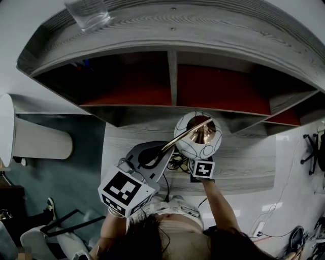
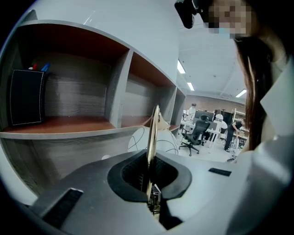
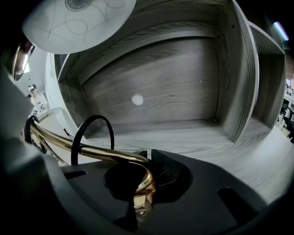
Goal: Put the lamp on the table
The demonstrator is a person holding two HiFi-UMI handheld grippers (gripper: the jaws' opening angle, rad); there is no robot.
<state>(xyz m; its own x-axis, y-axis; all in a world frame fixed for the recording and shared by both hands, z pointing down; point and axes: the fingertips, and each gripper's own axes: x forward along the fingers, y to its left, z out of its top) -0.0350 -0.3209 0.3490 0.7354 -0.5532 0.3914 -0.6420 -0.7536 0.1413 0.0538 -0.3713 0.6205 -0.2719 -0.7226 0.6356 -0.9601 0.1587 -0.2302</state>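
Gripping the lamp (image 1: 197, 136) from both sides, the two grippers hold it in the air over the grey wood table (image 1: 244, 162), just in front of the shelf unit (image 1: 172, 76). The left gripper (image 2: 150, 176) is clenched on the lamp's thin brass arm (image 2: 152, 137), which stands edge-on between its jaws and runs straight away from it toward the shade (image 2: 166, 143). The right gripper (image 3: 141, 186) is clamped on the curved end of that same brass arm, where it bends down into the jaws; a loop of black cable (image 3: 92, 137) rises beside the metal.

In the head view the arm's long axis lies on a diagonal, from the left gripper at lower left up to the right across the round white shade, which carries thin curved line markings. No view shows any part of the lamp touching the table top.

There is one lamp with one shade and one brass arm, and two grippers. Beyond them the shelf unit shows three open compartments with red-brown floors. One black case (image 2: 26, 96) stands in the left compartment, and one clear glass (image 1: 89, 12) sits on the unit's top.
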